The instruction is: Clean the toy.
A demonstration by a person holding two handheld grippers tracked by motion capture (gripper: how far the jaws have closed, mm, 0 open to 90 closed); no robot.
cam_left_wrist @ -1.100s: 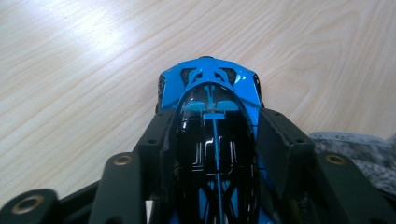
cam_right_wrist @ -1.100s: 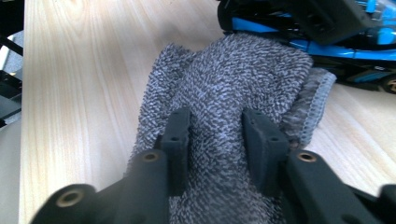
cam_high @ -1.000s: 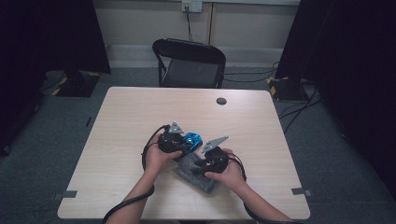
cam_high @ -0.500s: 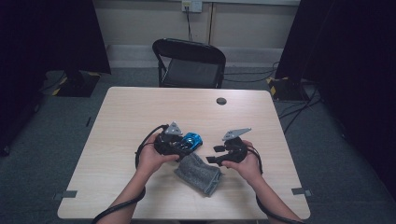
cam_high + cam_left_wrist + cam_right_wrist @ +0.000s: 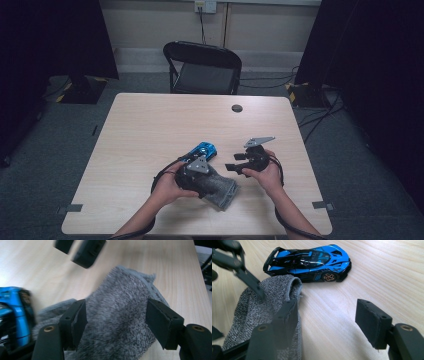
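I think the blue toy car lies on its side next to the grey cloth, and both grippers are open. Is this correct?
Not quite. The blue toy car stands upright on its wheels, as the right gripper view shows. The rest holds: it is next to the grey cloth, and both the left gripper and the right gripper are open.

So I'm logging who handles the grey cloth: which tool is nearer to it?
Left. The left tool is right over the grey cloth, jaws open on either side of it. The right tool is off to the cloth's right, open over bare table.
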